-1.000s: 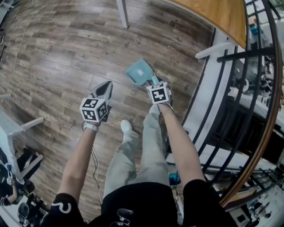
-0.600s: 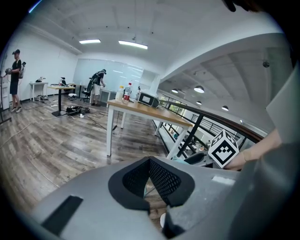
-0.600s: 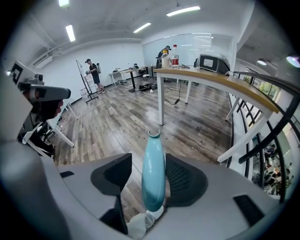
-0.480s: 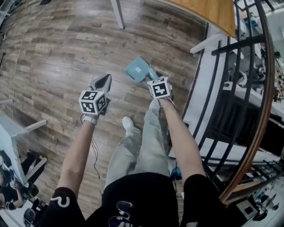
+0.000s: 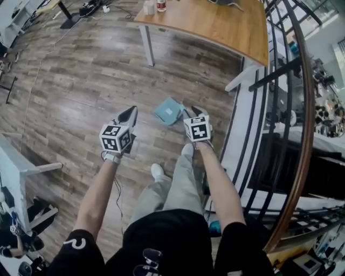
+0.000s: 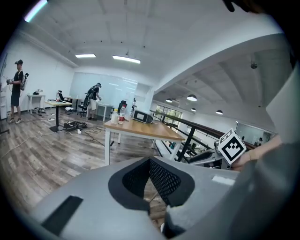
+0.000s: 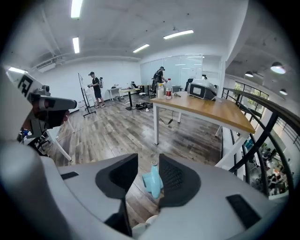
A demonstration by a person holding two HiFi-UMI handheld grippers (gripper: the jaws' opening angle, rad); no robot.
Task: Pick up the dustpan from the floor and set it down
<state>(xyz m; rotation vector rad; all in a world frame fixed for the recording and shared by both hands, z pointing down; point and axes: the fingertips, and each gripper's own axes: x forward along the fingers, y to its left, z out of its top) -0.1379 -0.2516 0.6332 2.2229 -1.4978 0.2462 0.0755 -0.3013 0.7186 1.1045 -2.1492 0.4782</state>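
The dustpan [image 5: 168, 110] — pale teal, with a small white label on its pan — is being shown in the head view over the wood-plank floor [image 5: 75, 81], between the two grippers and just beside the jaws of the right gripper [image 5: 192, 111]. Its pan is lying toward the left of that view and its handle is being pointed toward the right gripper. Whether it is resting on the boards or being carried just above them cannot be told.

The right gripper's jaws are being closed, but a clear gap is being left between the pads. In the right gripper view a pale-blue part of the dustpan is being framed in that gap, close against the right-hand pad, while bare floor is being seen between it and the other pad — so it is not being pinched from both sides.

The left gripper [image 5: 131, 110] is being held out over the floor, apart from the dustpan. In the left gripper view its jaws are being pressed together at the tips, with nothing between them; only a thin wedge of floor is being seen lower down between the pads.

Beyond the dustpan a wooden-topped table [image 5: 226, 27] on white legs is being shown, with bottles [image 5: 160, 5] standing at its far edge. A black railing [image 5: 280, 108] is being seen along the right of the head view. Beneath the grippers a white shoe [image 5: 156, 171] is being planted on the boards
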